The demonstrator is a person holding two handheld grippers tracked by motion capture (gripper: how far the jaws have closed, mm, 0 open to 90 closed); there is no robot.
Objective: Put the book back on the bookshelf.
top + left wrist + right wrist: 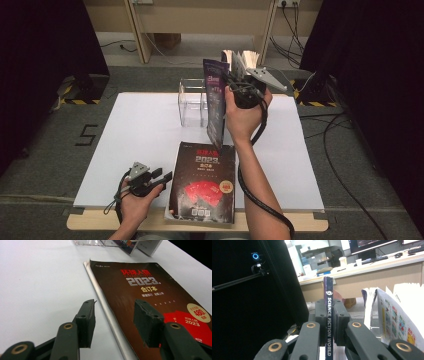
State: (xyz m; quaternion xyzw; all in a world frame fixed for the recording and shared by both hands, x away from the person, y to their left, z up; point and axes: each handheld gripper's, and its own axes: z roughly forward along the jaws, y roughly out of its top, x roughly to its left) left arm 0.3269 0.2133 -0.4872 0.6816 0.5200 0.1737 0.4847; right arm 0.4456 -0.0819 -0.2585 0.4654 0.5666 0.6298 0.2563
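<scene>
A purple magazine [215, 97] is held upright above the white table top [135, 135], with my right gripper [239, 82] shut on its spine [328, 322], which reads "Science Fiction World". Its pages [397, 315] fan out loosely to the right in the right gripper view. A dark magazine with red print and "2023" [204, 182] lies flat at the table's front edge. My left gripper [162, 175] rests low beside that magazine's left edge, open, with nothing between its jaws. In the left gripper view my left gripper [115, 322] straddles the flat magazine's spine [105, 312] without touching it.
A clear plastic box [193, 102] stands at the back middle of the table, just left of the raised magazine. Black curtains flank the table. Cables trail on the floor at the right. A wooden strip [90, 220] runs along the table's near edge.
</scene>
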